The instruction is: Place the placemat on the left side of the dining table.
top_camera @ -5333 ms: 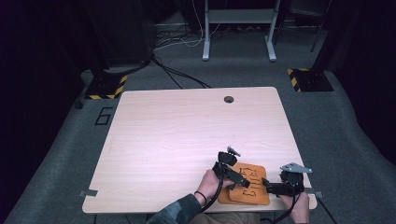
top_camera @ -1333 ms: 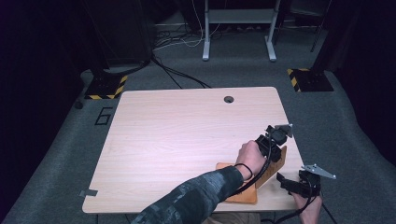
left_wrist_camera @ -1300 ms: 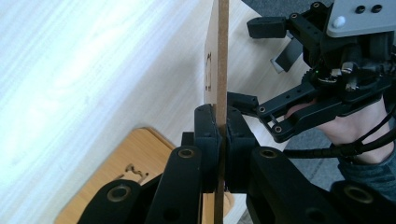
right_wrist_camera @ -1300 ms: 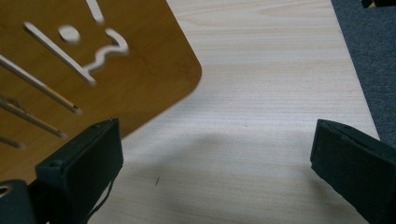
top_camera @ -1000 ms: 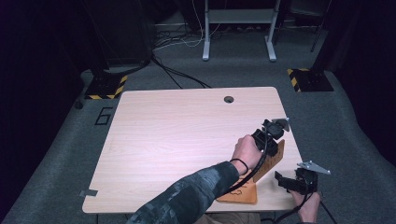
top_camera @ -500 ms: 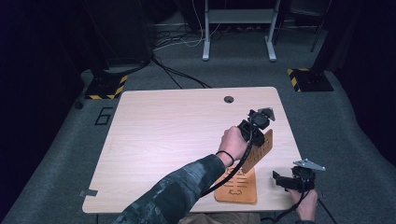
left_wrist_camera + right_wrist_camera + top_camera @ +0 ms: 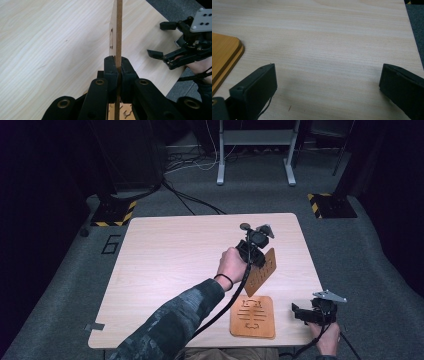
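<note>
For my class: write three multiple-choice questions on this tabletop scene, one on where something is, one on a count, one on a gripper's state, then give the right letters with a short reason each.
1. Where is the wooden board with cut-outs?
A. flat on the table near its front edge
B. on the floor
C. at the table's far left corner

2. How many thin wooden boards are there?
A. one
B. two
C. four

3. What is the left gripper doing?
A. hanging open
B. clamped on a thin wooden panel
C. holding a cup

Answers: 1 A, it lies flat by the near edge, beside the right gripper. 2 B, one lies flat, one is lifted. 3 B, its jaws pinch the panel's edge.
</note>
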Action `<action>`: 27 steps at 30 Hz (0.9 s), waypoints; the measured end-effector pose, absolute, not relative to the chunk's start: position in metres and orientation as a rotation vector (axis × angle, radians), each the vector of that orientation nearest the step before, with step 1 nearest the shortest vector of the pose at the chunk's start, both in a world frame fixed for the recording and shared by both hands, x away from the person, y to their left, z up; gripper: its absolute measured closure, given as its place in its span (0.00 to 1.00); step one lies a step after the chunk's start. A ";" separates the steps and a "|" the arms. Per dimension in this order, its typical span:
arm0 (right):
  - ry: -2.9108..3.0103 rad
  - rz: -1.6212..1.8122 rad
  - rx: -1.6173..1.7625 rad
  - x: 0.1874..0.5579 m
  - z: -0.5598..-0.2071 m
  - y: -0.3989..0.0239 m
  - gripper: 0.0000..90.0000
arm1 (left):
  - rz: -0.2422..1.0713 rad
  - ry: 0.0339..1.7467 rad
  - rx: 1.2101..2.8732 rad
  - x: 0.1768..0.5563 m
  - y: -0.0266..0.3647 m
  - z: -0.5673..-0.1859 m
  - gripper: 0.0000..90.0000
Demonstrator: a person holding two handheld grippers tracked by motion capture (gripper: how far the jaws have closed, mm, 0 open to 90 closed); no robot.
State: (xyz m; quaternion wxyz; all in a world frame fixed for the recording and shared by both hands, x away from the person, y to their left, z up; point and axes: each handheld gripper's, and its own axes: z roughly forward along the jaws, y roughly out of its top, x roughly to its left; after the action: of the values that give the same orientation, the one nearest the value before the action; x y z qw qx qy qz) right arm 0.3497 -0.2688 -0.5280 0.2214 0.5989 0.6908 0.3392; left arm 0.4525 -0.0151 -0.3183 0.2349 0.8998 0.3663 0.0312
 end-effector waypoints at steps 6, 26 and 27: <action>1.915 0.913 1.646 0.350 -0.528 -0.267 0.01 | 0.103 1.055 2.450 0.461 0.006 -0.318 0.96; 1.933 0.822 1.611 0.352 -0.529 -0.261 0.01 | 0.154 1.223 2.370 0.486 0.069 -0.315 0.96; 1.933 0.824 1.611 0.352 -0.529 -0.261 0.01 | 0.157 1.231 2.369 0.487 0.072 -0.314 0.96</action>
State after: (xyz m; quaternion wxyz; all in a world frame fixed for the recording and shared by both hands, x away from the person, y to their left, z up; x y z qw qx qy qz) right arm 0.3520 -0.2608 -0.5290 0.2444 0.5901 0.7079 0.3016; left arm 0.4874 0.0716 -0.3144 0.2313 0.8618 0.4477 0.0572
